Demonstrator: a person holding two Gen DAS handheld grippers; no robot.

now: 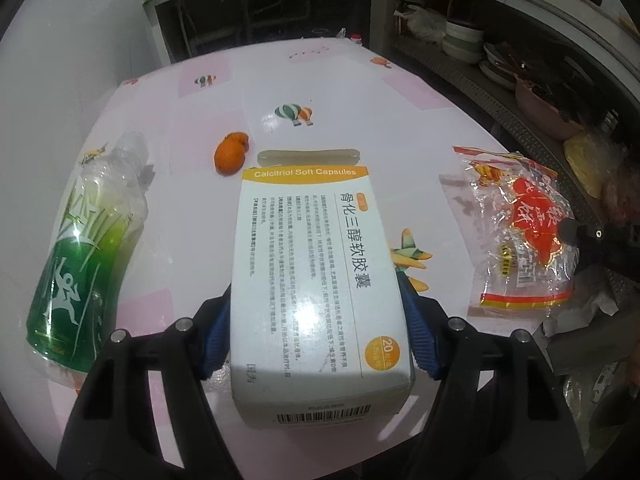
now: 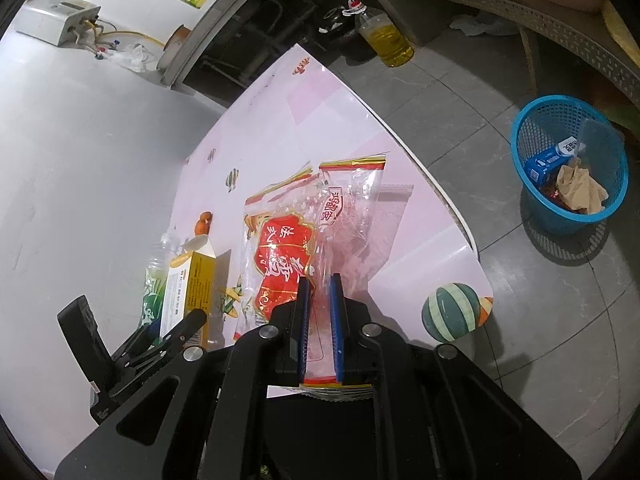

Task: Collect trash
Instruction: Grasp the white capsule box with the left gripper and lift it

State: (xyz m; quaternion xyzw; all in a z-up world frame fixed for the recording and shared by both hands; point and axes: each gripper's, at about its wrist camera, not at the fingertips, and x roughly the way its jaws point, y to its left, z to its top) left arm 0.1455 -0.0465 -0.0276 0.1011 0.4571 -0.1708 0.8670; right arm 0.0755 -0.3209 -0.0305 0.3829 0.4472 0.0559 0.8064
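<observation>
The left gripper (image 1: 316,336) pinches the white-and-yellow medicine box (image 1: 320,288) between its blue pads, one pad pressed against each long side. The box's far end points toward the far edge of the table (image 1: 344,80), which is covered in a pink cloth with balloon prints; whether the box is lifted or rests on the cloth is hard to tell from the left wrist view. A crushed green plastic bottle (image 1: 88,248) lies along the table's left edge, well apart from the box. An orange peel (image 1: 231,153) sits beyond the box toward the far edge.

The right gripper (image 2: 320,328) is pressed together on the near end of the clear red-printed snack wrapper (image 2: 312,236), which lies close to the table's right edge (image 2: 432,184). Its blue pads (image 2: 304,320) flank the thin plastic.

On the floor to the right of the table stands a blue mesh basket (image 2: 560,216), already holding a blue carton (image 2: 550,160) and crumpled brown paper (image 2: 580,188). A bottle of yellow oil (image 2: 386,38) stands on the floor past the table's far corner.
</observation>
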